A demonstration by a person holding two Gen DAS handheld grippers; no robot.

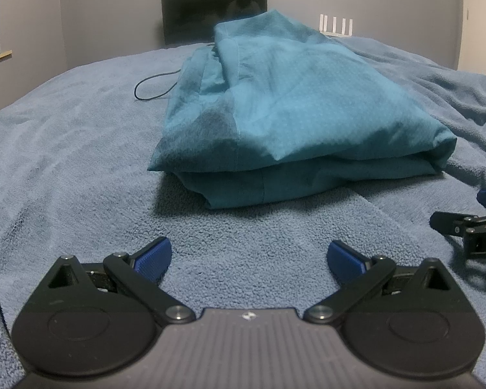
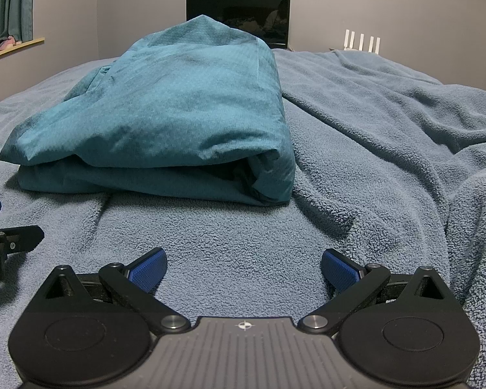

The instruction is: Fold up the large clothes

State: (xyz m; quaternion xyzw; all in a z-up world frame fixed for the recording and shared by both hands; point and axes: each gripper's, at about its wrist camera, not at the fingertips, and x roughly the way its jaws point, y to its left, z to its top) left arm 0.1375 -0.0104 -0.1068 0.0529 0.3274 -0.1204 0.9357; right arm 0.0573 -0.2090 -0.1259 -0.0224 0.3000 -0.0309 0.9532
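Left gripper (image 1: 249, 257), right gripper (image 2: 243, 264): black linkages, ribbed blue pads, silver pivot screws, grey ridged base

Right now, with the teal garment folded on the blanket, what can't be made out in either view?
- Teal garment: far end hidden behind its own bulk, both views.
- Garment type: layers cover it.
- Black cord: right end runs behind the garment, left wrist view.
- Right tongs: cut off by the left wrist view's edge.
- Monitor: reflection too dim to read.

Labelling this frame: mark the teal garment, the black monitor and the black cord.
teal garment (image 1: 295, 103), left wrist view, top folded layer.
black monitor (image 2: 239, 16), right wrist view, dark screen.
black cord (image 1: 152, 87), left wrist view, loop on blanket.
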